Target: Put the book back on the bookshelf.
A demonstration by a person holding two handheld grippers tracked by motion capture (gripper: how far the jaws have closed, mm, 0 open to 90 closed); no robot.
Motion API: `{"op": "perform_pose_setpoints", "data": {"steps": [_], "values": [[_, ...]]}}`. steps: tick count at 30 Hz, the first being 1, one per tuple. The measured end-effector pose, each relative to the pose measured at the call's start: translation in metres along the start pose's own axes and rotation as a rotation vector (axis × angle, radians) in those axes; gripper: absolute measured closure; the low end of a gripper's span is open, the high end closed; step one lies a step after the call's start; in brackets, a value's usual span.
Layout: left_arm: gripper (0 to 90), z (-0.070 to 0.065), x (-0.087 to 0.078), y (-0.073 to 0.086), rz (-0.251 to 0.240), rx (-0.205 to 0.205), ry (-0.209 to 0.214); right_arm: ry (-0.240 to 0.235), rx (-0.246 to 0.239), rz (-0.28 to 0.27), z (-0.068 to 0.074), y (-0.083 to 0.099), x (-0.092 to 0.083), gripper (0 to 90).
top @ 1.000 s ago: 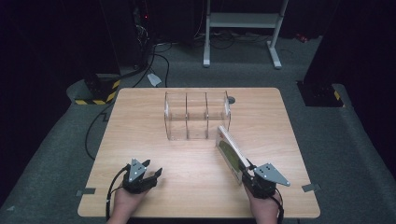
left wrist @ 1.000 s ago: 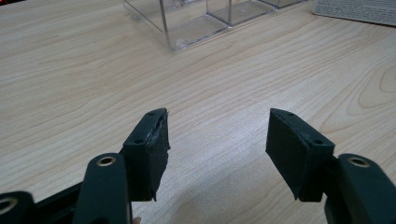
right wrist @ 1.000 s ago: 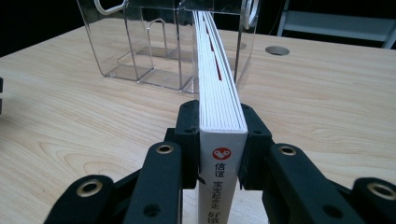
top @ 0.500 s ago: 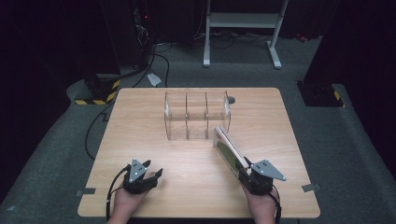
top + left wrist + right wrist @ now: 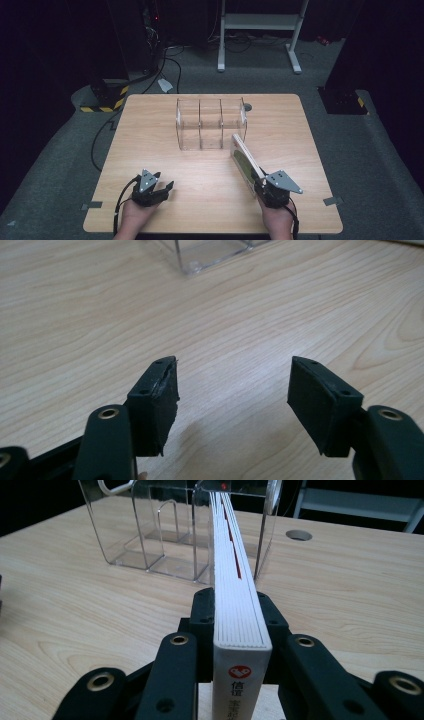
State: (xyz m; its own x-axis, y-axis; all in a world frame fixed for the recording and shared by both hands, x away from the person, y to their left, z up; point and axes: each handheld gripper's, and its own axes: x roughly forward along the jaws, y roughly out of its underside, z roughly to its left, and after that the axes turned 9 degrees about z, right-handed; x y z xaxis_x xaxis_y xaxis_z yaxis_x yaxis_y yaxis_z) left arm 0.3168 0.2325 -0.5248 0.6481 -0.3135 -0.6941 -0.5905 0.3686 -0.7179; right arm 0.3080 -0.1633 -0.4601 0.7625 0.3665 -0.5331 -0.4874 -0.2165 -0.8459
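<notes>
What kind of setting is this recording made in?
Probably a lab or recording studio rather than a home: a bare wooden table on grey carpet, dark surroundings, cables trailing over the floor to equipment, and a metal stand behind.

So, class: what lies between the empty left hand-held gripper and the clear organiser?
Bare wooden table; the left gripper view shows that, from gripper to organiser.

on the surface (image 5: 150,130) a clear three-compartment holder (image 5: 210,122) stands toward the far side, near the middle. a book (image 5: 245,161) lies between the jaws of the right hand-held gripper (image 5: 261,184) at the near right, its far end just before the holder's right compartment. the left hand-held gripper (image 5: 162,189) rests at the near left, well apart from both.
</notes>
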Motion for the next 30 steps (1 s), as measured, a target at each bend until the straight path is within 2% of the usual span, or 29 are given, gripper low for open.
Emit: {"op": "perform_pose_setpoints", "data": {"steps": [7, 11, 18, 30], "values": [[34.1, 0.0, 0.002, -0.001, 0.016, -0.015, -0.01, 0.026, 0.012, -0.034, -0.001, -0.004, -0.006, 75.6], [31.5, 0.002, 0.004, -0.002, 0.044, -0.04, -0.001, 0.034, 0.02, -0.044, 0.0, -0.007, -0.006, 75.5], [27.6, 0.002, 0.006, -0.003, 0.067, -0.035, -0.004, 0.051, 0.016, -0.061, 0.002, -0.017, -0.004, 75.5], [27.1, 0.002, 0.006, -0.003, 0.069, -0.034, 0.013, 0.078, 0.028, -0.094, 0.006, -0.041, 0.014, 75.5]]}}
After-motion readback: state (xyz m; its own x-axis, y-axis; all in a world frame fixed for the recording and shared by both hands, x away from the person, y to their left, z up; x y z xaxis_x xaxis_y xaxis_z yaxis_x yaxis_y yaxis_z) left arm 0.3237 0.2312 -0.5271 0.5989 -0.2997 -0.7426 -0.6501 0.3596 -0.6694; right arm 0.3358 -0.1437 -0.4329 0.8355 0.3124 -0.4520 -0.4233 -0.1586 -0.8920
